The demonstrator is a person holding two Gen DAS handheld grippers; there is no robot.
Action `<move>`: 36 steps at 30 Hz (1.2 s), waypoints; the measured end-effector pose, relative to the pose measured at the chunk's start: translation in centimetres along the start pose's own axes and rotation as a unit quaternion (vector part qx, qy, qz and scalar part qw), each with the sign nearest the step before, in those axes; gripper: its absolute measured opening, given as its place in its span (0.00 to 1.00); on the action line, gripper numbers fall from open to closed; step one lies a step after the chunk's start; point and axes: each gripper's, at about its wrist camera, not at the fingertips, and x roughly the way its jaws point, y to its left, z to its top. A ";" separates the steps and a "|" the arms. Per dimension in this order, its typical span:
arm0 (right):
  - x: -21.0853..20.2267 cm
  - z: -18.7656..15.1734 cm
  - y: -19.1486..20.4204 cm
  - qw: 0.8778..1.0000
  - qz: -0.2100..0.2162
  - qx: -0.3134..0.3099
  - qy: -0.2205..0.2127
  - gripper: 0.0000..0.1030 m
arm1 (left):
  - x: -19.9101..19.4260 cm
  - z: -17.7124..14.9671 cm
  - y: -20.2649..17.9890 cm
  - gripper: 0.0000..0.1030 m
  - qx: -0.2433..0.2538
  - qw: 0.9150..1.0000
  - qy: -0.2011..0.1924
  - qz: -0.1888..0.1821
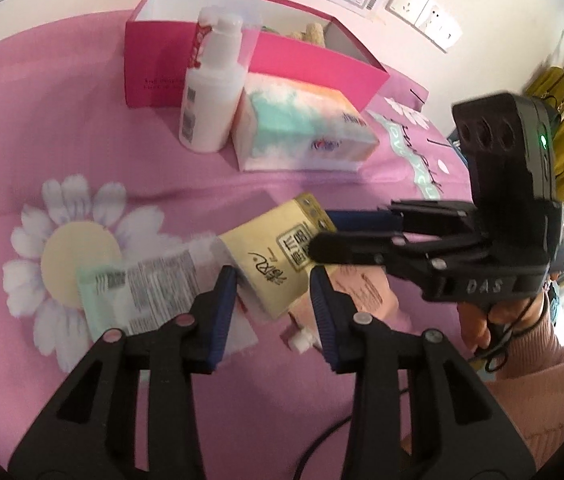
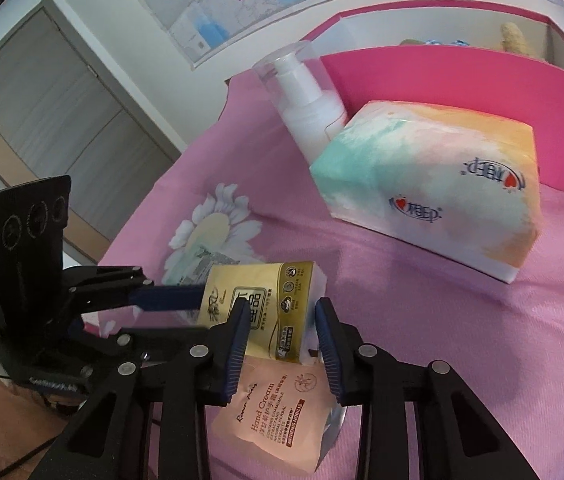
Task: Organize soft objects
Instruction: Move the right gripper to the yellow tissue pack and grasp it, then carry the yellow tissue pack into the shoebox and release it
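Note:
A yellow pocket tissue pack [image 1: 278,268] [image 2: 266,308] lies tilted on top of a pink hand cream sachet [image 2: 282,412] and a green wipes packet [image 1: 142,292] on the pink sheet. My left gripper [image 1: 274,316] has its blue pads against the pack's two sides at the near end. My right gripper [image 2: 282,344] comes in from the right and its pads press the same pack at the other end. In the right wrist view one blue finger [image 2: 170,298] of the left gripper touches the pack's left edge, and its second finger is hidden.
Behind stand a pastel tissue brick [image 1: 302,128] [image 2: 430,184], a white pump bottle [image 1: 212,92] [image 2: 306,112] and an open pink box [image 1: 154,64] [image 2: 442,92] holding a plush toy [image 1: 314,34]. A hand in a pink sleeve [image 1: 482,320] holds the right gripper.

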 end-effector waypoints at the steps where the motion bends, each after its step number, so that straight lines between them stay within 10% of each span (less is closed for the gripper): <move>1: -0.1 0.0 0.0 1.000 -0.002 0.002 -0.003 0.33 | 0.1 0.3 0.0 0.39 0.001 1.000 -0.003 0.003; 20: 0.4 0.3 -1.6 0.999 0.000 0.043 -0.017 0.34 | 2.0 1.1 1.1 0.39 0.001 1.000 0.012 -0.010; 36: -6.3 3.4 1.2 0.996 -0.011 -0.009 -0.092 0.34 | -5.2 5.3 -2.6 0.39 0.069 0.993 -0.094 -0.020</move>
